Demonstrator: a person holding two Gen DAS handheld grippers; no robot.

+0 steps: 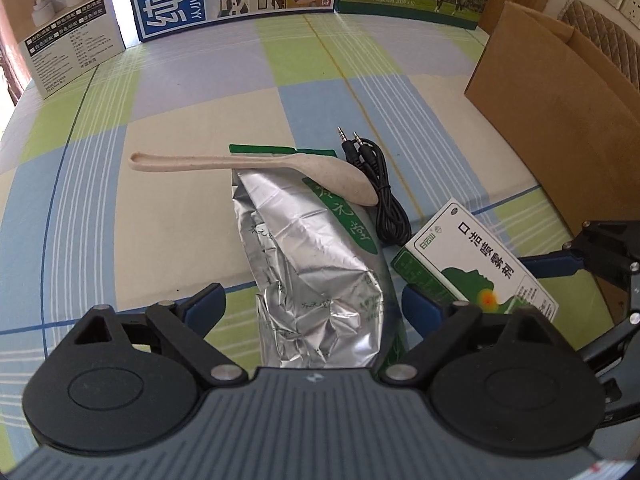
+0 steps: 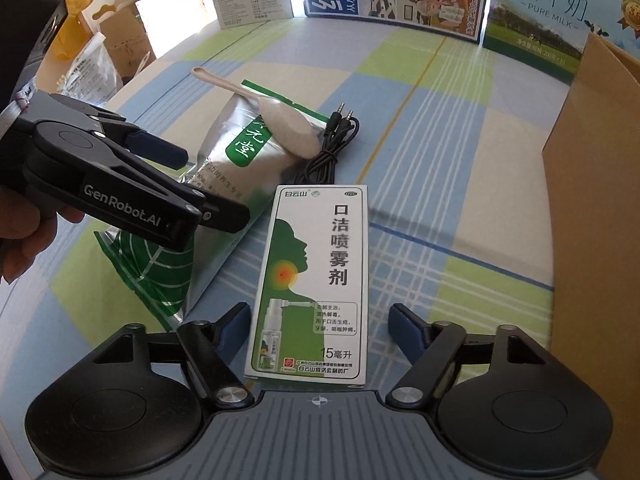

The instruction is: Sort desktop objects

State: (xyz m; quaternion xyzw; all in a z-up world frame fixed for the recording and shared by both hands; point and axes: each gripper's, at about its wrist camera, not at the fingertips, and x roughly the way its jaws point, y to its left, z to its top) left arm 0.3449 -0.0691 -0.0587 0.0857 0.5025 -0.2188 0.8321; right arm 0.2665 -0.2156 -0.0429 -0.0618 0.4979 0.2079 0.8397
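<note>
Both grippers hang over the checked tablecloth (image 2: 432, 128), tipped steeply down, each lined up on its own thing.

The right gripper (image 2: 318, 322) straddles the spray box (image 2: 316, 284). The box lies flat, its long axis running straight away from the tool, near end between the fingers. The jaws are spread wider than the box: the left pad looks just beside the box's edge, the right pad is clearly apart from it. Nothing is pinched. With the box's narrow width across the jaws, I judge a plain squeeze should take it.

The left gripper (image 1: 314, 306) sits over the near end of the foil pouch (image 1: 308, 256). Its jaws are spread too, a finger on each side of the crumpled foil, not pressing that I can see. The pouch also lies lengthwise away from its tool, so the left hand is the nearer one for it.

A spoon (image 1: 256, 164) rests across the pouch's far end, bowl toward the cable (image 1: 384, 200), which is coiled just beyond the box. Lifting the pouch would likely tip the spoon off.

A cardboard box (image 2: 596, 168) stands to the right, nearest the right gripper; it seems a likely place for the sorted items.
</note>
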